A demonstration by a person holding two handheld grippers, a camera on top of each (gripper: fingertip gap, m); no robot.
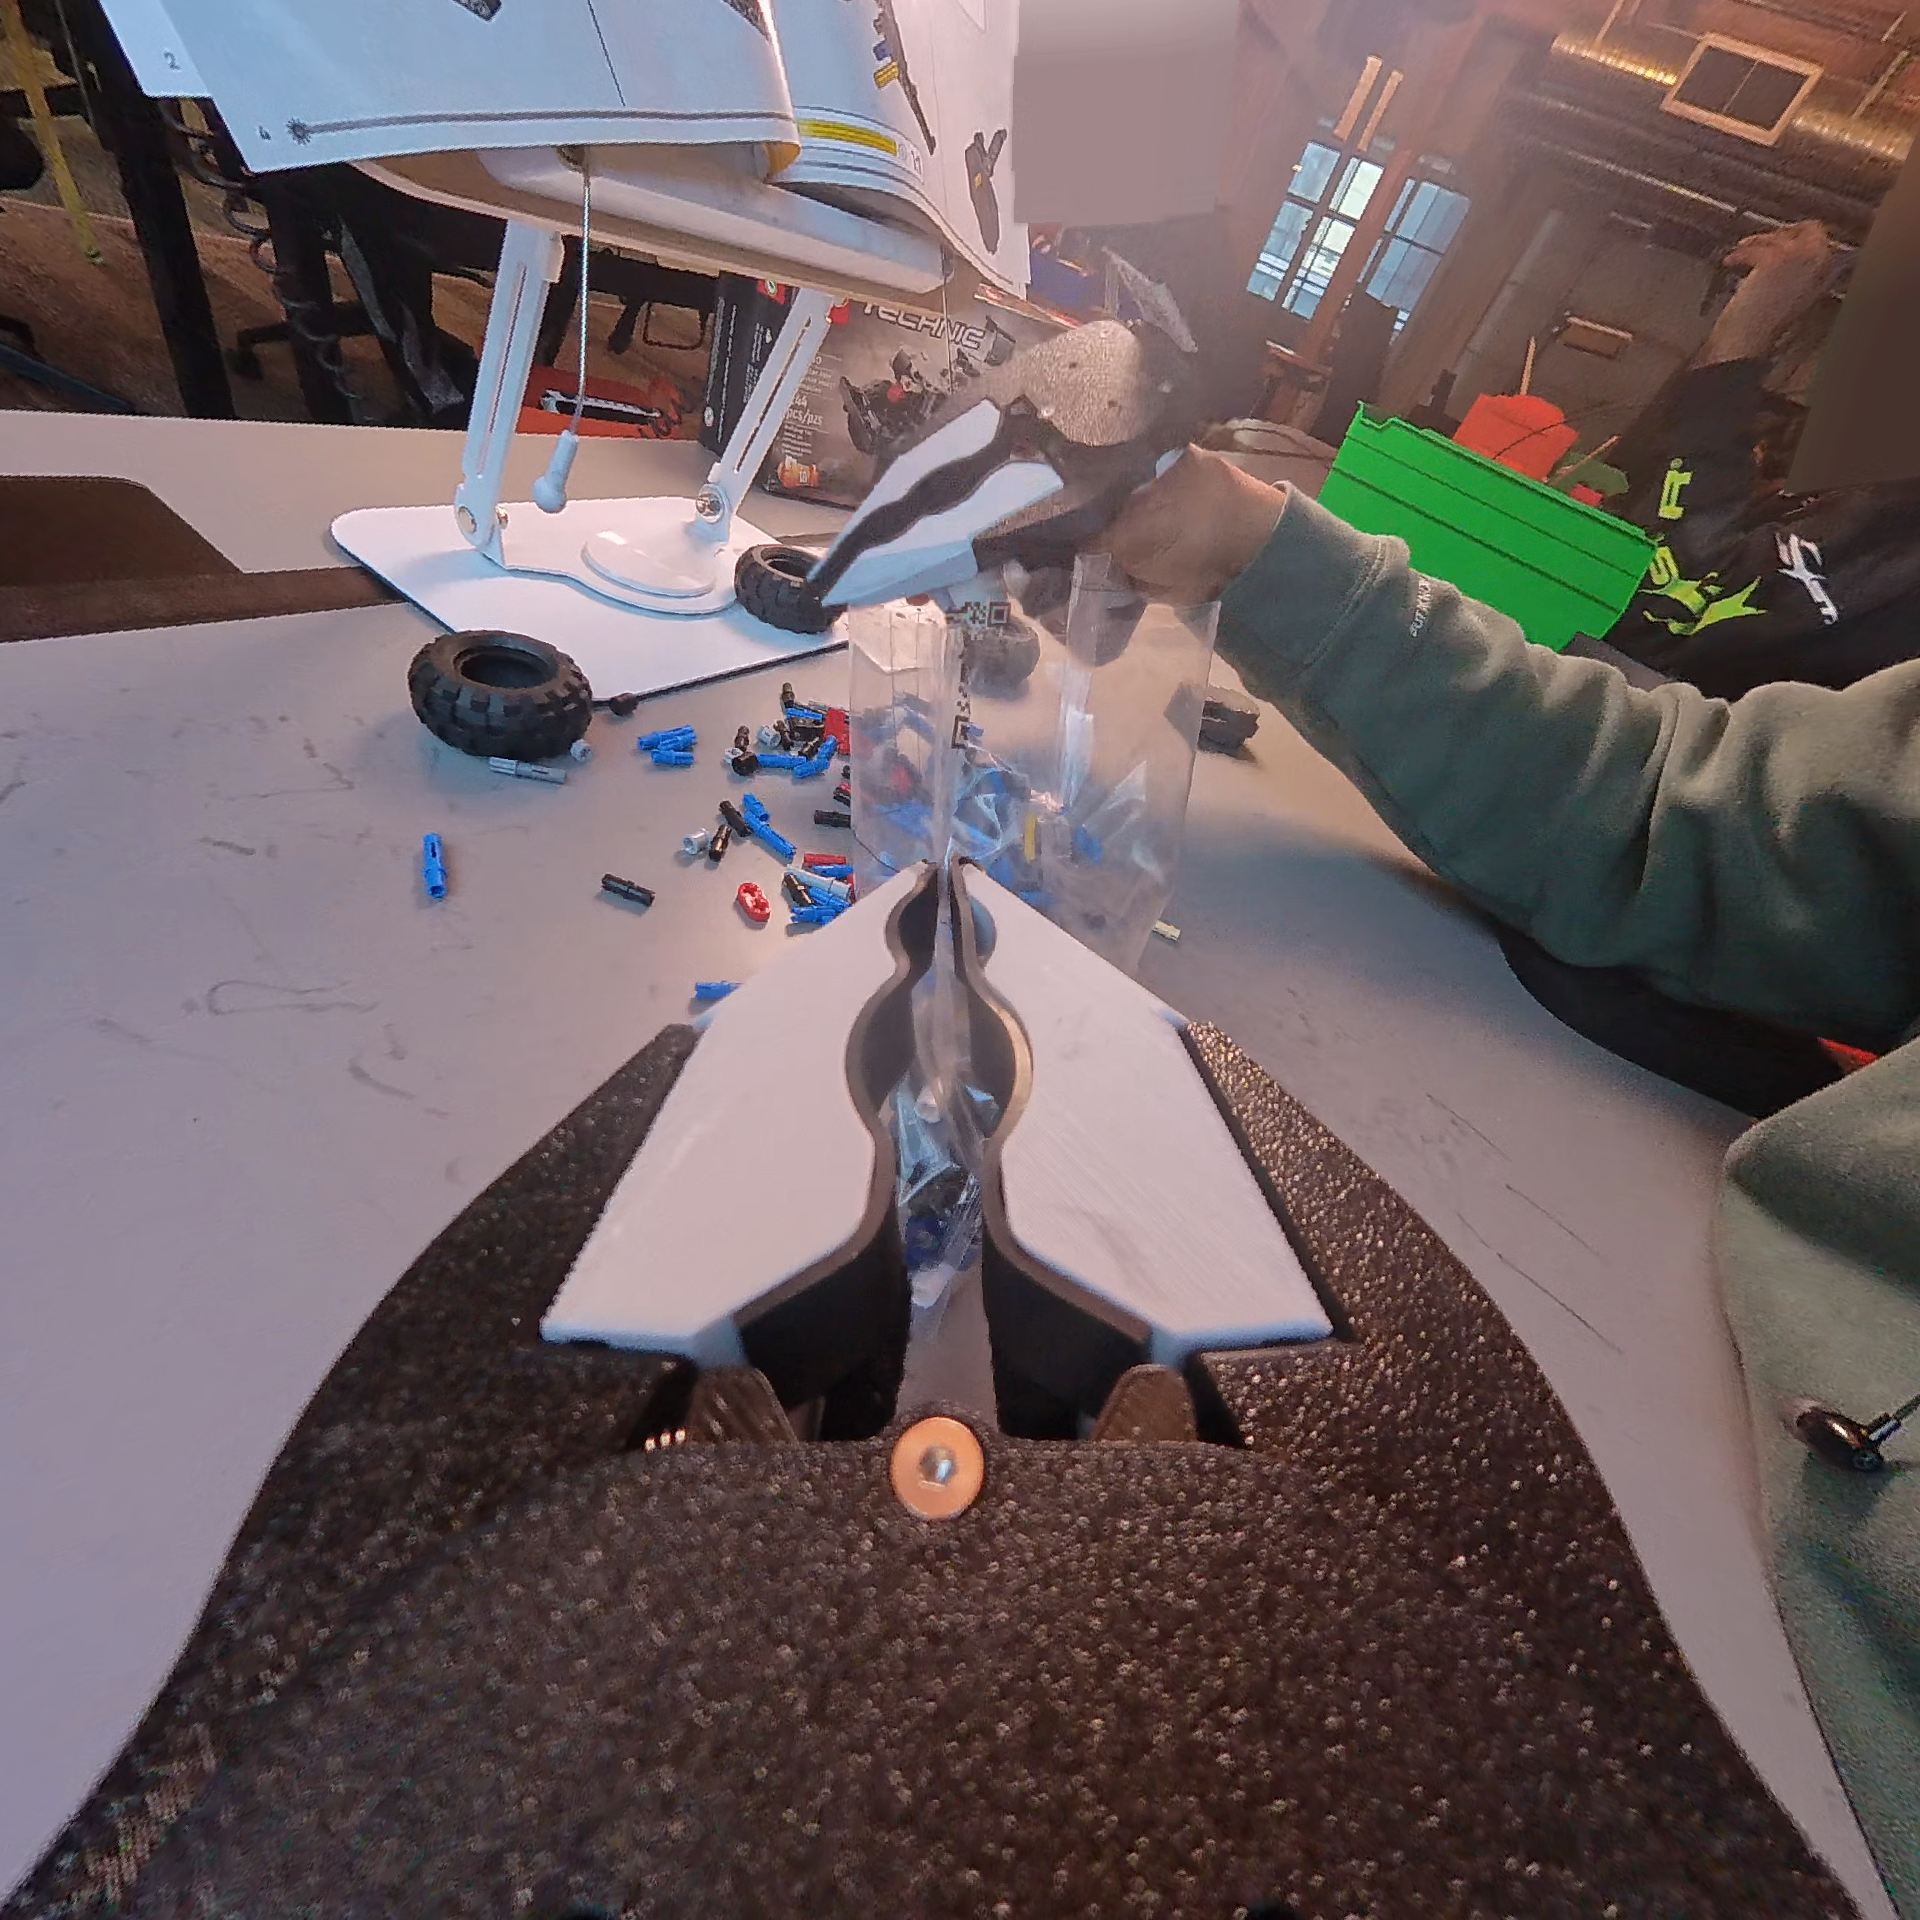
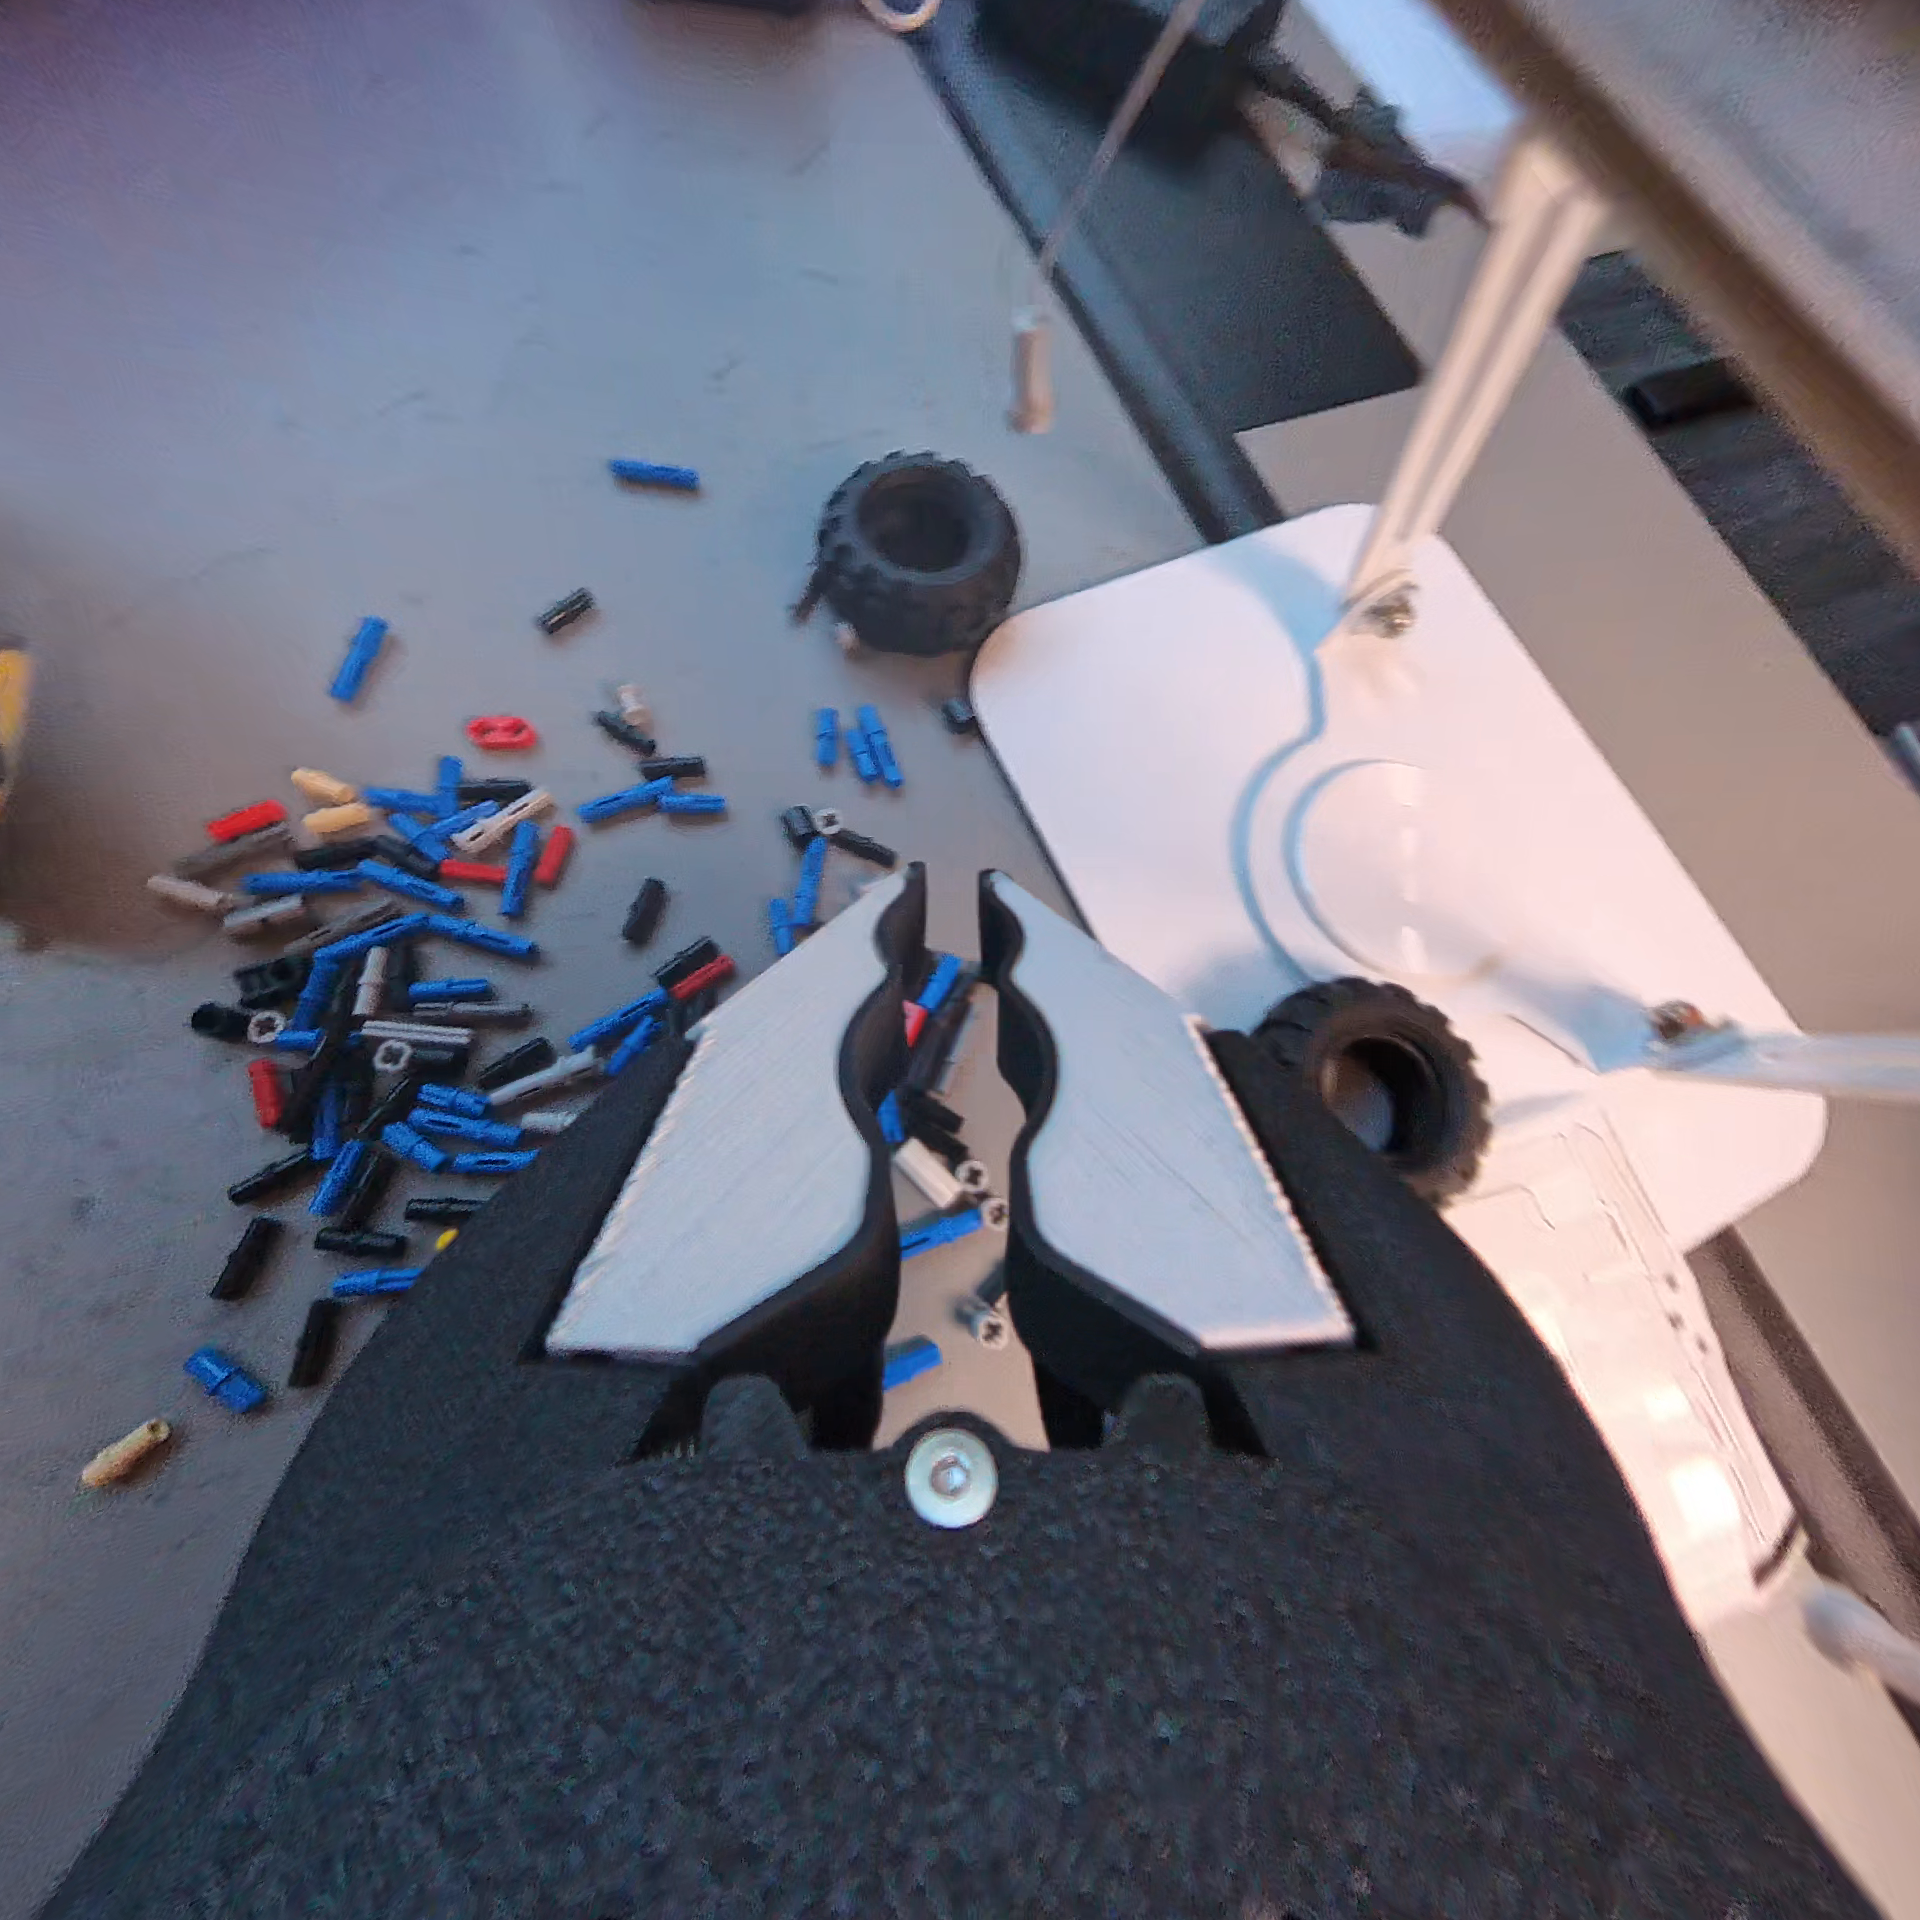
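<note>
My left gripper (image 1: 948, 883) is clamped on a clear plastic bag (image 1: 1023, 769), holding it up over the table (image 1: 260, 1039); I reckon that grip lets its pins spill. My right gripper (image 2: 951, 883), jaws slightly apart and empty, hovers above the scattered pins (image 2: 416, 987). At two o'clock, a tyre (image 2: 1371, 1081) rests on the white stand base (image 2: 1143, 727); another tyre (image 2: 914, 566) lies at twelve.

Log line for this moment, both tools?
left tool shut on clear bag | right tool open, empty, over loose pins | tyre beside
</note>
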